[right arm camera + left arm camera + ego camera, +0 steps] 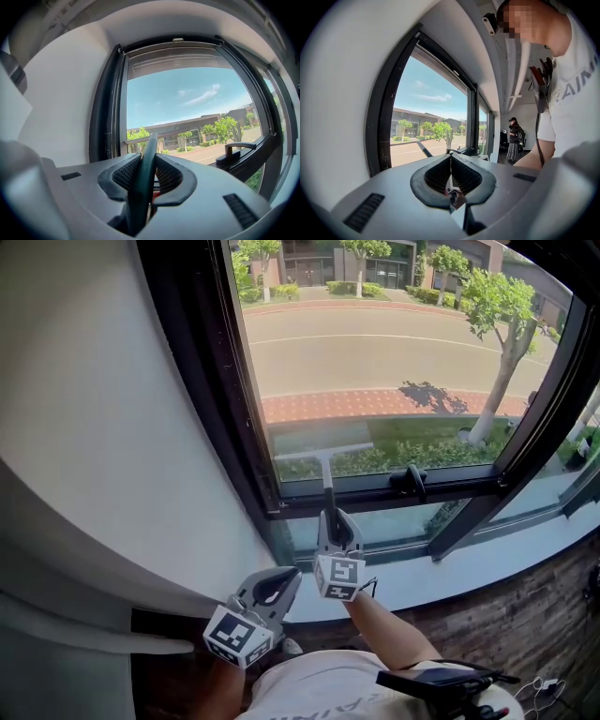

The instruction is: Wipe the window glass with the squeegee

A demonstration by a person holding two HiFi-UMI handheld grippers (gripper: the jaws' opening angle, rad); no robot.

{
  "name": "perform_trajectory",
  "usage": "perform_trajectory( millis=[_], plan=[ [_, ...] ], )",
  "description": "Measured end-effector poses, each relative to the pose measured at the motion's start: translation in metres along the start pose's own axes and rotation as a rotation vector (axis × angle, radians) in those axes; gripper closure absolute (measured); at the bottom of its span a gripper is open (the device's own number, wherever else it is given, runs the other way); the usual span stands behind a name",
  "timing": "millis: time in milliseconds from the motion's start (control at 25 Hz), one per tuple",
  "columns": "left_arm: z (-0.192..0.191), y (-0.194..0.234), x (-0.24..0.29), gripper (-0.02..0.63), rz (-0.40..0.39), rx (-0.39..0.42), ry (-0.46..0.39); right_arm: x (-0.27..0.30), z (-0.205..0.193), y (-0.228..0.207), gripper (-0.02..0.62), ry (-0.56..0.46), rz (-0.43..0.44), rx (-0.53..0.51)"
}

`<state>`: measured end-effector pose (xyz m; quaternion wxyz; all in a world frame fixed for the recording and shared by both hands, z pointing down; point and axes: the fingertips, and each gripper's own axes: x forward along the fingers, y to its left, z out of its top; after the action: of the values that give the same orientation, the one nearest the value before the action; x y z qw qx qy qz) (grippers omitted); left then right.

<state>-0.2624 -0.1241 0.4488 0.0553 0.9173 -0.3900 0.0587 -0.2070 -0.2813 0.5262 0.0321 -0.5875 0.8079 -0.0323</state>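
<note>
The squeegee's blade (323,452) lies flat against the lower left part of the window glass (394,352), and its dark handle (328,491) runs down to my right gripper (330,519), which is shut on it. In the right gripper view the dark green handle (144,173) is clamped between the jaws, with the blade (133,139) across the glass ahead. My left gripper (289,576) hangs lower, near the white wall and away from the glass. Its jaws are shut with nothing between them (451,161). The squeegee handle (424,149) also shows in the left gripper view.
A black window frame (211,381) borders the glass, with a black window handle (410,481) on its lower bar. Below it run a pale sill (487,568) and a brick wall (525,624). The white wall (94,427) fills the left. Another person (513,138) stands farther inside.
</note>
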Motion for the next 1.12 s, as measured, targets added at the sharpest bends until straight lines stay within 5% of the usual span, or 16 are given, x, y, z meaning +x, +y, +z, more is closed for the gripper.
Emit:
perform_trajectory(
  millis=[320,1120],
  plan=[
    [-0.007,-0.005,0.007,0.588,-0.002,0.003,0.046,-0.001,-0.015,-0.003,0.495,-0.006,-0.003,0.082],
    [-0.018,0.003,0.017,0.588,-0.013,-0.022,0.072,-0.006,-0.090,-0.019,0.495,0.176,-0.021,0.140]
  ],
)
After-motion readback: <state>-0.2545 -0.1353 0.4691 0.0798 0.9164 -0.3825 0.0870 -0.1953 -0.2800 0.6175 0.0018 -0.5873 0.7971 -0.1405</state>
